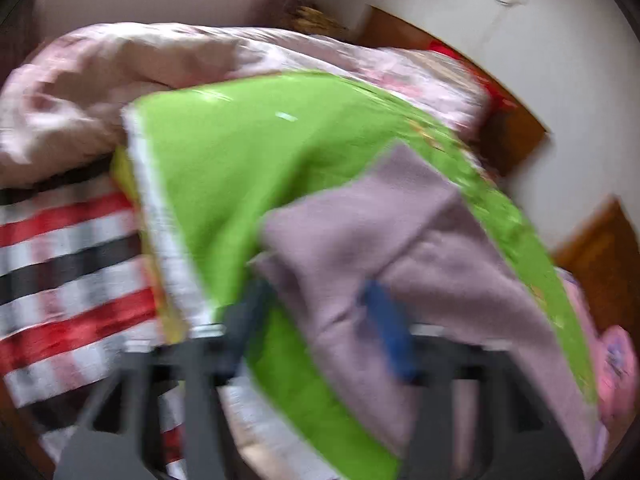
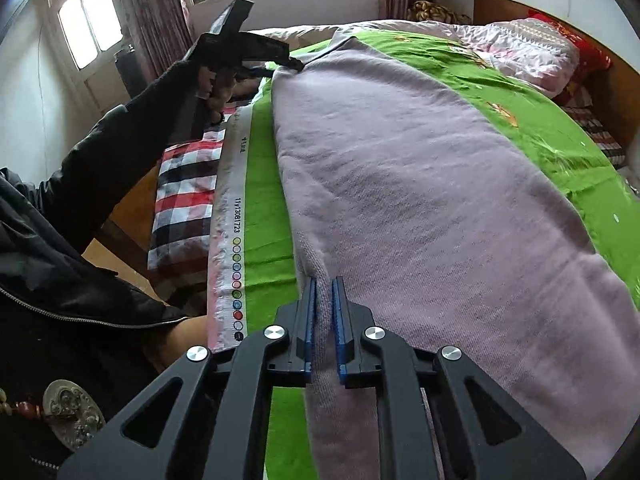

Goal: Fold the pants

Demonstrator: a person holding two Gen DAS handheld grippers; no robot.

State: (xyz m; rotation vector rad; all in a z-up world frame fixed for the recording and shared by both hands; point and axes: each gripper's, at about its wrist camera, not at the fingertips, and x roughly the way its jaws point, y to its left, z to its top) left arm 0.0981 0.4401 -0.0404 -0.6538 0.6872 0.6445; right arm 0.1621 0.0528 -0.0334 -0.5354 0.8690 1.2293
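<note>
Light purple pants (image 2: 420, 184) lie stretched along a green cloth (image 2: 540, 128) on the bed. My right gripper (image 2: 324, 284) is shut on the pants' near left edge, with fabric pinched between its blue pads. My left gripper (image 2: 294, 65) is at the far end of the pants, touching their corner. In the blurred left wrist view the pants (image 1: 384, 240) hang over the left gripper (image 1: 316, 292), with one blue finger (image 1: 390, 332) showing on top of the fabric and the other finger apart from it to the left.
A red, black and white checked cloth (image 2: 184, 200) lies at the bed's left edge. A pink quilt (image 2: 520, 48) is piled at the far end by the wooden headboard (image 2: 624, 92). The person's dark-sleeved arm (image 2: 100, 168) reaches along the left side.
</note>
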